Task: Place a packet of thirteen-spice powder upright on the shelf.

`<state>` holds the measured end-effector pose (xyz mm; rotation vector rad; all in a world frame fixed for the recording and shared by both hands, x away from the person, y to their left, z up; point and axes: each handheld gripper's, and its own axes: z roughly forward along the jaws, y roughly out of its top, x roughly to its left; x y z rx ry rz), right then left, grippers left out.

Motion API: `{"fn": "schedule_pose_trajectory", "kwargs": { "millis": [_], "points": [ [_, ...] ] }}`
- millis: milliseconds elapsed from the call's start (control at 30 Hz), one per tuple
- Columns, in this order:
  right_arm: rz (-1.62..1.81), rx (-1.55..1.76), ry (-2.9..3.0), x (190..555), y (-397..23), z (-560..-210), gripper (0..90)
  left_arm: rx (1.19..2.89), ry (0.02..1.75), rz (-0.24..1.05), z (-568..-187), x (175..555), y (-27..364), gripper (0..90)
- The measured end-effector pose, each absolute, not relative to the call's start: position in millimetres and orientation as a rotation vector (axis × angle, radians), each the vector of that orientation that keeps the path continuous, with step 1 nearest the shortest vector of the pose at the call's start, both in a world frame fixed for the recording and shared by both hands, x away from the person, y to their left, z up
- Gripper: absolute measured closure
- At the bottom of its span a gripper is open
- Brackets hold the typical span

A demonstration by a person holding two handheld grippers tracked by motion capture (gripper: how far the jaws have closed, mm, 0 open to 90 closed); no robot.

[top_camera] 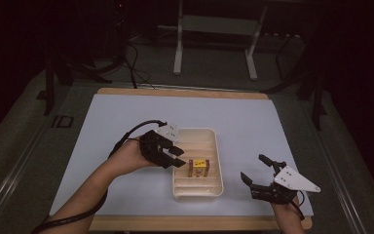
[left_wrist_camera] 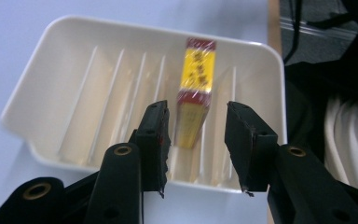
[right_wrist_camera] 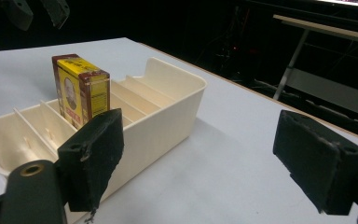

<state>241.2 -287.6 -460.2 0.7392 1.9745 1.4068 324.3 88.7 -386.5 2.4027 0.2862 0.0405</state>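
In the left gripper view, the yellow-and-red box point(left_wrist_camera: 195, 95) stands on edge in a slot of the cream ribbed tray point(left_wrist_camera: 37, 88), just beyond the left gripper point(left_wrist_camera: 198, 140), whose fingers point(left_wrist_camera: 154, 135) are spread slightly wider than the box and grip nothing. The box's long axis runs along the slot, away from those fingers. Beside the tray on the counter point(top_camera: 253, 122), the right gripper point(top_camera: 256, 169) is wide open and empty.

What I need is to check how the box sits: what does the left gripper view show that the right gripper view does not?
Left gripper view: looks down on the box's yellow, red-ended top and the tray's row of dividers, with the left tool open, clear of the box. Right gripper view: the box's portrait face, upright between dividers, past the wide-open right tool. Both: cream tray, box inside, pale table.
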Motion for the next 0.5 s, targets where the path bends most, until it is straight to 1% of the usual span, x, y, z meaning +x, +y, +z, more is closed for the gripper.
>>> {"fn": "schedule_pose_trajectory", "kwargs": {
  "millis": [33,67,100,167,200,300,333,367,433,500],
  "points": [
    [1.407,0.739,1.975,241.2,-287.6,-460.3,16.2,2.397,0.301,0.050,-386.8,324.3,92.1,59.6],
    [1.406,0.739,1.975,241.1,-287.5,-460.2,16.2,2.389,0.314,0.049,-386.7,324.2,94.9,57.0],
    [1.405,0.739,1.976,241.0,-287.6,-460.2,16.2,2.364,0.323,0.029,-386.8,324.1,99.9,56.5],
    [1.406,0.741,1.974,241.0,-287.6,-460.1,16.2,2.344,0.359,0.038,-386.2,323.0,106.7,53.2],
    [1.405,0.742,1.974,241.0,-287.6,-460.2,16.2,2.340,0.367,0.046,-385.9,322.4,109.9,53.0],
    [1.402,0.743,1.975,241.0,-287.3,-460.4,16.2,2.311,0.412,0.110,-385.3,318.1,118.6,48.2],
    [1.401,0.741,1.974,241.2,-287.2,-460.4,16.2,2.295,0.434,0.131,-385.3,316.6,121.4,43.6],
    [1.399,0.739,1.971,241.2,-287.3,-460.3,16.2,2.272,0.457,0.129,-385.7,315.8,124.1,41.4],
    [1.400,0.742,1.968,241.2,-287.5,-460.1,16.2,2.250,0.504,0.138,-387.2,315.2,129.2,31.5],
    [1.401,0.746,1.968,241.1,-287.7,-460.2,16.2,2.235,0.542,0.148,-389.3,314.9,133.8,24.6]
  ]
}}
